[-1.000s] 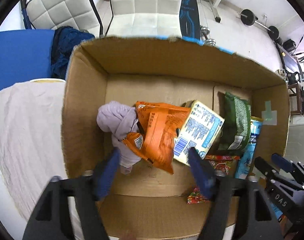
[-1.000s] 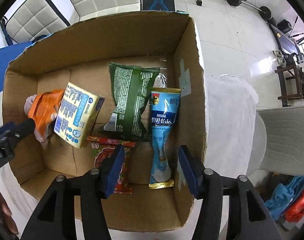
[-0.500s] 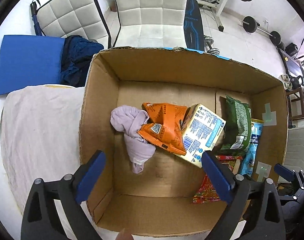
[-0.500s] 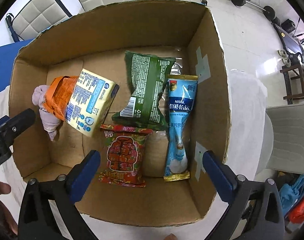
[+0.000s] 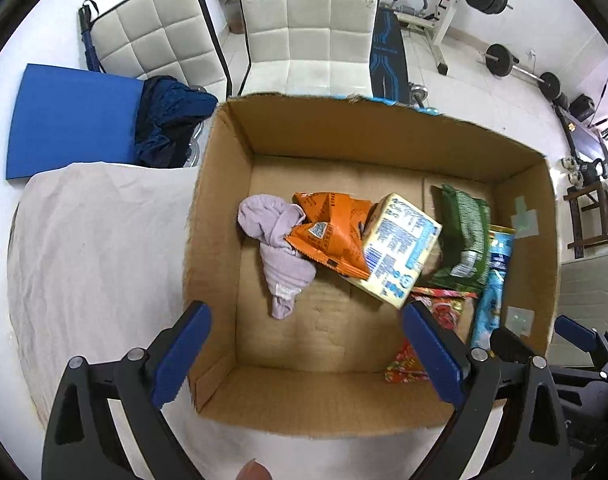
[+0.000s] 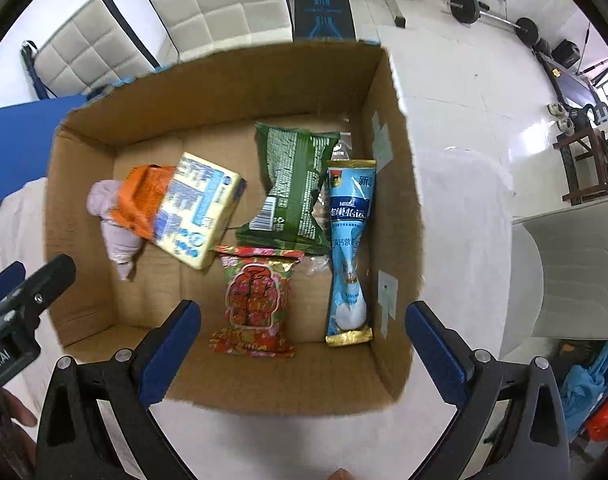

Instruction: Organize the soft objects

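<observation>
- Both tongs are released, jaws spread wide and holding nothing: the left tongs [image 5: 306, 354] hang over the near left part of the cardboard box [image 5: 368, 136], the right tongs [image 6: 304, 354] over its near right part.
- Inside the box, at 9 o'clock in the right wrist view, a lilac cloth [image 6: 116, 232] lies crumpled on the floor of the box.
- An orange snack bag [image 6: 142, 200] rests on the cloth, and a yellow packet [image 6: 198, 210] with blue print leans tilted against the bag.
- Toward 12 o'clock a green bag [image 6: 292, 188] lies flat; just beside it at 3 o'clock a long blue pouch [image 6: 350, 248] runs along the right wall.
- At 6 o'clock a red patterned packet [image 6: 256, 300] lies flat, its top edge touching the green bag.
- Under the box, a surface covered by a pale sheet [image 5: 96, 248] extends toward 9 o'clock in the left wrist view.
</observation>
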Demonstrator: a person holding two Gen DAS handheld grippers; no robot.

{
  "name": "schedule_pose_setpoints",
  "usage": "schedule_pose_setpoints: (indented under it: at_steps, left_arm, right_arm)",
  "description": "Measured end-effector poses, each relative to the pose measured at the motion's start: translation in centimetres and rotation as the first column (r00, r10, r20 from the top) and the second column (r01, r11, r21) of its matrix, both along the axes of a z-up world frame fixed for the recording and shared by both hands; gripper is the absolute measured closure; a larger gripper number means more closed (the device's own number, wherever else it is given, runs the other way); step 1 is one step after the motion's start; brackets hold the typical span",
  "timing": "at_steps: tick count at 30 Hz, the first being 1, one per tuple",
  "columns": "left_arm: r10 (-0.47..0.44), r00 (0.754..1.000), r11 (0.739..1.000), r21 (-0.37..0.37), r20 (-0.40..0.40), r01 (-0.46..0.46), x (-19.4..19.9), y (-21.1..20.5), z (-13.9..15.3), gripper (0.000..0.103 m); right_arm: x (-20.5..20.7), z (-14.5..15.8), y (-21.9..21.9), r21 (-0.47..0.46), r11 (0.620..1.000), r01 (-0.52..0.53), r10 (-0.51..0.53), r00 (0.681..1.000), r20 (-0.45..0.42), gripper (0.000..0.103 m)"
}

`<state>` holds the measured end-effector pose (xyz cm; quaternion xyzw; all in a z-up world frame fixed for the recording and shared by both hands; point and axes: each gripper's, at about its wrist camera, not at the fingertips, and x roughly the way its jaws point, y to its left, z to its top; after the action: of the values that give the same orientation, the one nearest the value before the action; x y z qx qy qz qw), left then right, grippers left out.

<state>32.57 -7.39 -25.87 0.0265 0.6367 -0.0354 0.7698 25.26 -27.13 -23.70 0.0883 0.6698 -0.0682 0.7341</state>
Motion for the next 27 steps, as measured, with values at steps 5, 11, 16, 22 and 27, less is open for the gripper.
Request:
schedule_pose_setpoints:
  at_steps: [5, 11, 16, 22, 27]
  left_arm:
    - [-0.006, 0.998, 1.0, -0.011, 0.065, 0.007, -3.1, 0.0, 3.6, 0.005]
    - [-0.001, 0.988, 0.999, -0.035, 0.157, 0.006, -8.2, 0.5, 9.2, 0.005]
    - [0.003, 0.977, 0.999, -0.036, 0.213, 0.004, -13.3, 1.2, 13.4, 0.005]
    - [0.013, 0.959, 1.0, -0.014, 0.284, -0.009, -19.1, 1.9, 18.0, 0.005]
    - [0.023, 0.95, 0.999, -0.028, 0.31, -0.016, -22.2, 2.4, 20.4, 0.005]
  right_arm:
    - [-3.1, 4.2, 0.4, 0.005, 1.0, -0.001, 0.001, 0.997, 0.081, 0.0]
    - [-8.3, 9.9, 1.0, 0.004, 1.0, -0.003, 0.002, 0.982, 0.19, 0.0]
    - [-13.0, 14.6, 1.8, 0.005, 1.0, -0.019, 0.018, 0.968, 0.251, 0.0]
    - [-18.5, 19.6, 2.7, 0.008, 0.999, -0.032, 0.028, 0.951, 0.309, 0.0]
    - [-22.3, 22.7, 2.7, 0.031, 0.999, -0.033, 0.021, 0.937, 0.347, 0.0]
